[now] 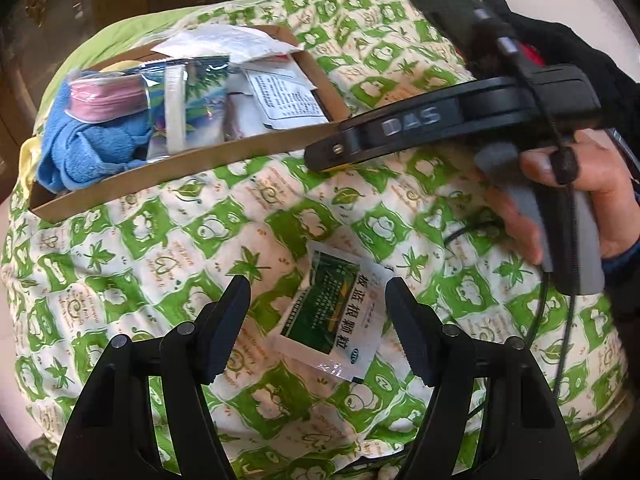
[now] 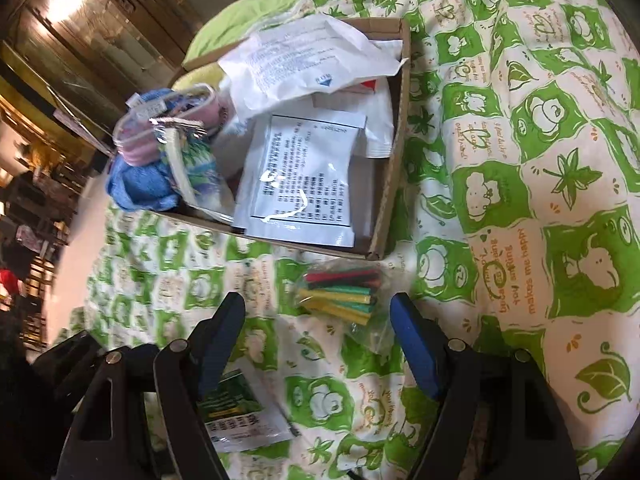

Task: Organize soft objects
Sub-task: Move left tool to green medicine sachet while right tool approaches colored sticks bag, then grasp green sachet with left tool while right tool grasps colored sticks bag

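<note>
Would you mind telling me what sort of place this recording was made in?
Probably a bedroom at home: a green-and-white leaf-print quilt covers what looks like a bed, a brown cardboard box rests on it, with dark wooden furniture behind.

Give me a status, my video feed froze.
Left gripper open over green sachet on quilt. Right gripper open, facing bag of sticks beside box. Nothing in the way.

The left black two-finger gripper has its serrated fingers spread wide, nothing between them. The right black two-finger gripper is likewise spread, its blue-padded fingers holding nothing. A bare right hand grips its grey handle.
</note>
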### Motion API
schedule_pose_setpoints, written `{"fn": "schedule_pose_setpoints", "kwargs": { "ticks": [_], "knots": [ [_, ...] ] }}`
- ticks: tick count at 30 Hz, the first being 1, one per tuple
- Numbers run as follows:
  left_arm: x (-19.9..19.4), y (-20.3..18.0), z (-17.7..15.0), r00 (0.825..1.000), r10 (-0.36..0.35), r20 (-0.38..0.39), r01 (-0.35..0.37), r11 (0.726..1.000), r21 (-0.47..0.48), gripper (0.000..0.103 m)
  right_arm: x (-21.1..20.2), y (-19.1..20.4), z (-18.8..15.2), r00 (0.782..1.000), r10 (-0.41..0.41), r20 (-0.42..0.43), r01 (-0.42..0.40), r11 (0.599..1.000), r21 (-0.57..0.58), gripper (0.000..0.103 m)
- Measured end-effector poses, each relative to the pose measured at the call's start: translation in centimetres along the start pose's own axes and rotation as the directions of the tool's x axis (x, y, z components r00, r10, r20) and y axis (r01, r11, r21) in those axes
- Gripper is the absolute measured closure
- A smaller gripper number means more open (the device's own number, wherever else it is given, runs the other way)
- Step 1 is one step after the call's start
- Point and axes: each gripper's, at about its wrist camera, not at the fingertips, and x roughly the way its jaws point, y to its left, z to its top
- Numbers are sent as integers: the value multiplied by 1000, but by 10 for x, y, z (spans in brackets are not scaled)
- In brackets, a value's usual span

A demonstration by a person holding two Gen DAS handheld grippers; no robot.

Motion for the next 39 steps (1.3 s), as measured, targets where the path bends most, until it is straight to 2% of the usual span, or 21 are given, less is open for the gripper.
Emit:
{"fn": "schedule_pose_setpoints", "kwargs": {
  "ticks": [6,8,11,14,20,27,30,33,34,36,39],
  "knots": [
    [9,-6,0,999,-20,-37,21,1000,18,32,24,12,2,991,-126,-43,123,991,-55,32],
    [14,-10,-1,998,-35,-55,37,999,29,32,30,14,2,986,-155,-57,151,987,-61,48],
    [20,-18,-1,996,-50,-76,54,997,54,32,31,16,2,988,-143,-53,140,989,-48,59],
    [26,-22,0,995,-39,-87,46,997,70,32,30,15,2,989,-137,-50,135,990,-41,63],
    [38,-21,4,994,-26,-104,33,997,64,32,25,12,-1,990,-129,-48,128,991,-36,64],
    [42,-15,3,996,8,-86,-2,998,59,32,14,4,-1,993,-110,-47,109,994,-13,64],
    [40,-23,1,996,-16,-89,25,994,106,32,12,2,-1,993,-104,-48,104,995,-7,64],
    [49,-36,0,994,13,-110,7,985,175,32,13,1,0,993,-104,-49,104,995,-6,64],
    [54,-38,0,992,31,-124,-7,982,190,28,13,1,0,993,-104,-49,104,995,-6,64],
    [68,-38,2,986,48,-159,-17,982,190,24,13,1,0,993,-103,-49,103,995,-4,64],
    [77,-37,3,983,65,-169,-32,981,192,24,13,2,0,994,-102,-50,102,995,-1,64]
  ]
}}
